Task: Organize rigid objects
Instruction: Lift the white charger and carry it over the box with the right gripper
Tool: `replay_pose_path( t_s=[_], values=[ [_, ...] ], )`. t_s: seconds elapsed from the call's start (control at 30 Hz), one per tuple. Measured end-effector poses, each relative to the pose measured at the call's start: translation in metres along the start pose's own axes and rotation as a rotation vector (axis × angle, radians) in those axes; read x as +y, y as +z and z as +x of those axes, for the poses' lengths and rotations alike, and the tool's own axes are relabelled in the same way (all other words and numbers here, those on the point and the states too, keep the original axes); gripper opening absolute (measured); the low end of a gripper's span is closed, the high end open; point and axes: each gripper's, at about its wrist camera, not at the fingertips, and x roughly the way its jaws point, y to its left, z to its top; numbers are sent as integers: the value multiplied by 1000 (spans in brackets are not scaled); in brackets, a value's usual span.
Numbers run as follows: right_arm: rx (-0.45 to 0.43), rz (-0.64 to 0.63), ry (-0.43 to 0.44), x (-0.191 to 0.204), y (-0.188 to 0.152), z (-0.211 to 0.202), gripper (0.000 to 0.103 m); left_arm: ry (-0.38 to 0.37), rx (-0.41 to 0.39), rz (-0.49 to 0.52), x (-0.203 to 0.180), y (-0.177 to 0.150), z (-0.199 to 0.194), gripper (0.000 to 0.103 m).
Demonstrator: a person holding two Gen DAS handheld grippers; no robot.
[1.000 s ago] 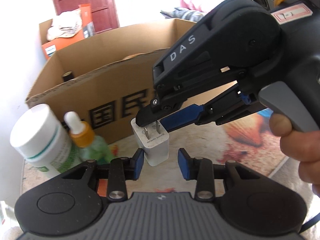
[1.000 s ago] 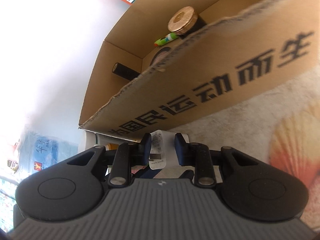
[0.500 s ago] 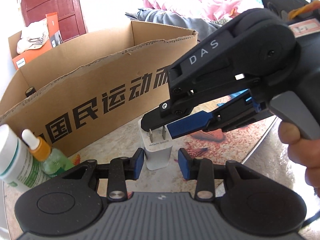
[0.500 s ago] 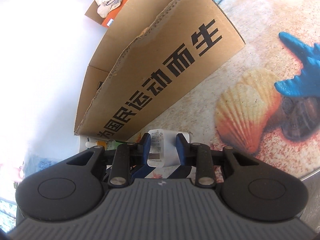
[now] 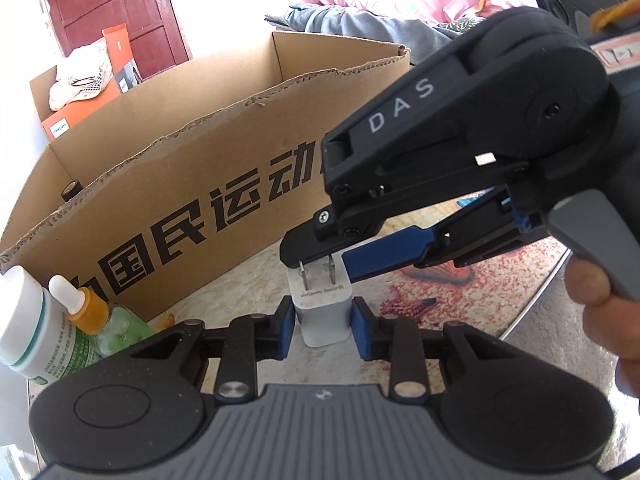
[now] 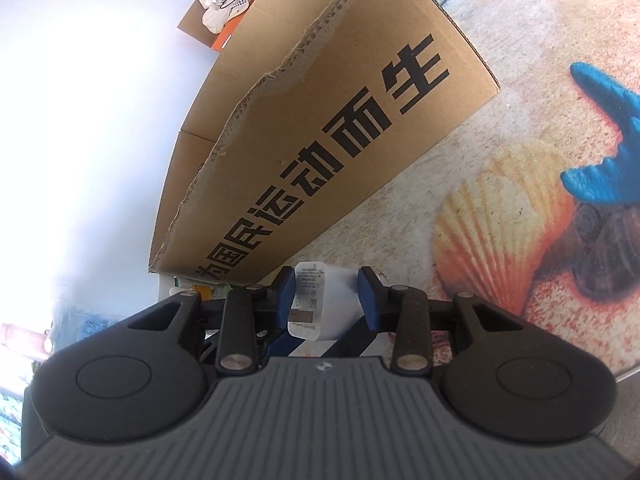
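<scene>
White charger [image 5: 323,309] centre frame, clamped by left gripper [image 5: 323,328]; right gripper [image 6: 326,300] jaws wide around it. Seashell-print tabletop [image 6: 500,216], red door [image 5: 116,8] upper left. One cardboard box [image 5: 224,160], two bottles [image 5: 60,336] lower left.

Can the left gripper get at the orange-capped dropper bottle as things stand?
Probably not yet: the left gripper is shut on the white charger. The dropper bottle stands unobstructed beside the cardboard box.

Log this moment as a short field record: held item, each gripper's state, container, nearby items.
held item: white charger, prongs up
left gripper: shut on the charger's sides
right gripper: open around the charger's prong end
container: cardboard box, behind charger
nearby: white bottle, dropper bottle
surface: seashell-print table
</scene>
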Motion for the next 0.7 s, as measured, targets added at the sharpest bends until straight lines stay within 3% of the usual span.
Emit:
replay_pose_path(
  t_s=[0.3, 0.5, 0.7],
  values=[
    [-32, -33, 21, 18, -15, -26, 33, 7, -30, 0, 0, 9, -22, 30],
    [-93, -112, 76, 52, -18, -59, 33, 63, -119, -5, -1, 19, -60, 30],
    [-146, -210, 124, 91, 5, -86, 33, 114, -206, -14, 7, 52, -86, 30]
  ],
)
